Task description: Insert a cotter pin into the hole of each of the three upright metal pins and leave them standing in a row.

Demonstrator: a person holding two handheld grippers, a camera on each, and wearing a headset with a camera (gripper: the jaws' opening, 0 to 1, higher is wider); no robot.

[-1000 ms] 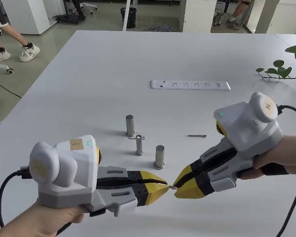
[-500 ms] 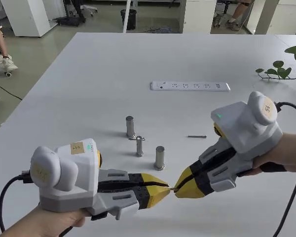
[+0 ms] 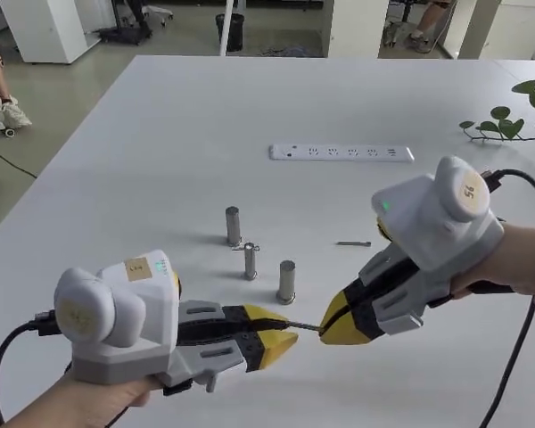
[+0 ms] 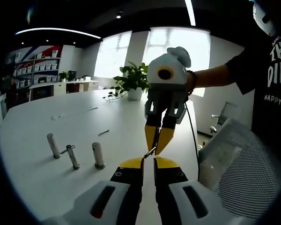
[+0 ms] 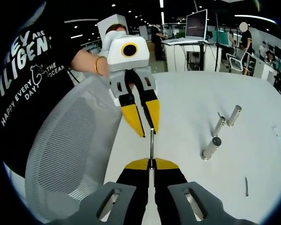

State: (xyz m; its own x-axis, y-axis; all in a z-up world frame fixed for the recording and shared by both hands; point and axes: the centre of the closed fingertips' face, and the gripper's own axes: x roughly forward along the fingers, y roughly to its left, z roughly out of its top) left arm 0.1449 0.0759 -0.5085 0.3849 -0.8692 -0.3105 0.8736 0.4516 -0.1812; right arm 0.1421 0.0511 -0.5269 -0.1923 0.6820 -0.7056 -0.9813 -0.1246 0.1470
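Two tools are met tip to tip at the 6 o'clock edge of the worktop. The right tool is clamped on one end of a cotter pin; in the right gripper view the shaft is seen running straight out from between its jaws. The left tool is brought to the other end with its jaws nearly together, but whether it grips cannot be told.

A second ago the tips were almost touching and only a glint of the pin was seen. Now the tools have been drawn slightly apart and more shaft is bared. This is judged a re-grip, so that a free end is left long enough for threading.

Toward 11 o'clock from the tools, three upright metal pins are stood in a slanted row: near pin, middle pin, far pin. A fitted cotter pin is already carried through the middle pin, so two are judged left. A spare cotter pin is laid flat at 3 o'clock of the row, and a power strip is set beyond at 12 o'clock.
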